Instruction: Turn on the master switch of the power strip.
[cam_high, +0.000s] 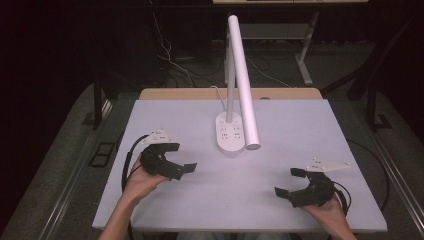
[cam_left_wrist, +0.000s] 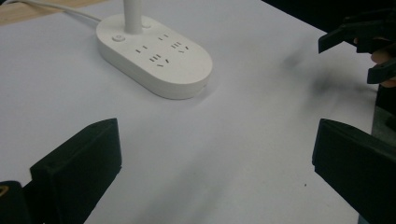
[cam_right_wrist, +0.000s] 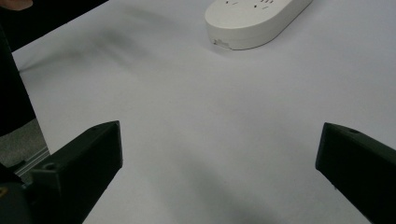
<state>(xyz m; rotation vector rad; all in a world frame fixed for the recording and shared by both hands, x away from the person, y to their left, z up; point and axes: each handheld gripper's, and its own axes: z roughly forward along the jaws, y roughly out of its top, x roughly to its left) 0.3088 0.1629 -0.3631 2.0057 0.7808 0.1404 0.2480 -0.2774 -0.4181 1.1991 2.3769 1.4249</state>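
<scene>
A white desk lamp stands at the middle back of the white table (cam_high: 280, 125). Its oval base (cam_high: 230, 132) carries several sockets, and its long tube head (cam_high: 243, 80) slants forward over the base. My left gripper (cam_high: 182, 157) rests at the left of the table, open, jaws pointing right toward the base, nothing between them. At the right front, my right gripper (cam_high: 289, 182) is open and empty, pointing left. In the left gripper view the gripper (cam_left_wrist: 215, 163) faces the lamp base (cam_left_wrist: 154, 56); the other gripper (cam_left_wrist: 364, 42) shows far right. The right gripper view has its gripper (cam_right_wrist: 217, 163) wide apart, with the base (cam_right_wrist: 252, 18) at the top.
A white cord (cam_high: 216, 91) runs from the lamp base over the table's back edge. A wooden strip (cam_high: 190, 93) lies along the back. Dark floor, cables and desk legs (cam_high: 305, 60) surround the table. Bare tabletop lies between the two grippers.
</scene>
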